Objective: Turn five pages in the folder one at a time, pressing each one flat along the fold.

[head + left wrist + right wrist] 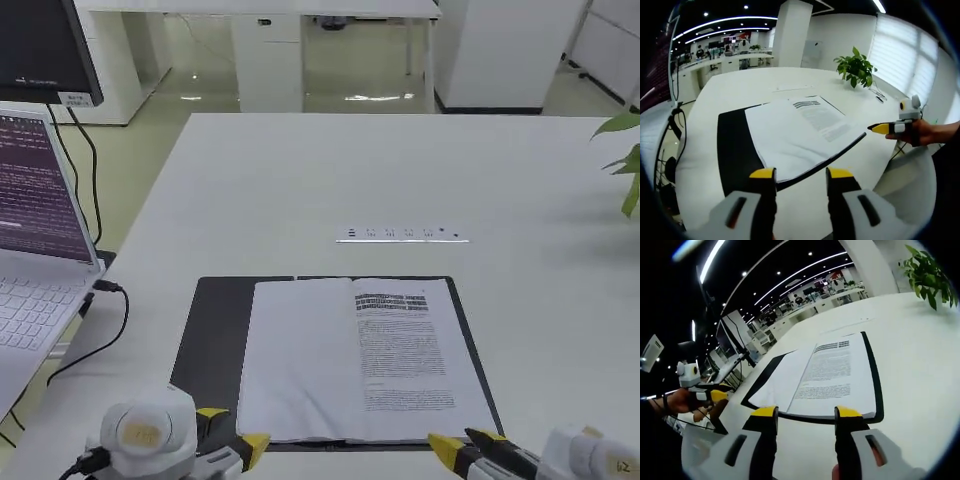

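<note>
The left tool (801, 173), grey with yellow tips on its jaws, is released: the two jaws stand apart and nothing is between them. It hovers near the near left corner of the flat black folder (215, 330) and does not touch it. The right tool (806, 412), of the same kind, is released too, with its jaws apart and empty. It is held just before the near right corner of the folder. In the left gripper view a hand (922, 132) grips the right tool from behind.

The folder lies open on the white worktop (300, 170), at the near side, close to the person. On it lies a stack of white paper sheets, opened like a book. The left page (300, 360) is blank. The right page (405, 345) carries printed black text, with a darker block of lines at its far end. The fold runs from near to far between the two pages. The pages cover the right part of the folder, and a broad black band is bare at the left.

Farther on the worktop, beyond the folder, is a narrow white strip (400, 235) with small dark marks; I cannot tell what it is. At the left is an open white laptop (30, 250) with a lit screen and a black cable (110, 320) at its side, and a dark monitor (40, 40) is beyond it. At the right edge are the leaves of a green plant (625, 160).
</note>
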A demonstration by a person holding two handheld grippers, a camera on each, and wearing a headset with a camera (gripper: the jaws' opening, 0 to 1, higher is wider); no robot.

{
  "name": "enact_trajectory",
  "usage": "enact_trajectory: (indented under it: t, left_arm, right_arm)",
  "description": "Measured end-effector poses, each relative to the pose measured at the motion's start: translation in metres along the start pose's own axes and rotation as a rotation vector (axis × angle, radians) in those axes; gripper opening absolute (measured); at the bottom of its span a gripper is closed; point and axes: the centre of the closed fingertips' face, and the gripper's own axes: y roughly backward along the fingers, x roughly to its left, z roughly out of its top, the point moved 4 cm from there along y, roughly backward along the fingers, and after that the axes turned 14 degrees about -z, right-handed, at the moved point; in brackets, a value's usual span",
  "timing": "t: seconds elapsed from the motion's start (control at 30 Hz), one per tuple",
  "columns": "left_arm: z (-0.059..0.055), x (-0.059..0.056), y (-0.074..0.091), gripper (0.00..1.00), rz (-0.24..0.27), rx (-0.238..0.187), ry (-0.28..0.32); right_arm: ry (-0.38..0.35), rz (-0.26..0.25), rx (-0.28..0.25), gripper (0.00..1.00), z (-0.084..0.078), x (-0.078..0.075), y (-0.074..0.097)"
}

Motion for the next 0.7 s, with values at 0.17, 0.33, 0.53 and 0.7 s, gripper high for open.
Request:
enact_trajectory:
  t: [0.17,0.33,0.53,0.7]
  left_arm:
    - [0.009,-0.009,0.006,0.5,0.004,-0.013,-0.028]
    - [0.024,-0.012,0.018,0.59,0.015,-0.046,-0.032]
    - [0.037,-0.011,0.025,0.64,0.015,-0.081,-0.036]
    - [0.039,-0.014,0.023,0.68,0.016,-0.058,-0.06]
  right_arm:
    - [-0.006,-0.004,-0.04,0.48,0.012,0.001,0.01]
    - [0.011,-0.008,-0.044,0.53,0.015,0.0,0.016]
    - [0.092,0.004,-0.039,0.6,0.018,0.009,0.022]
    - [0.114,0.021,-0.053,0.64,0.025,0.017,0.025]
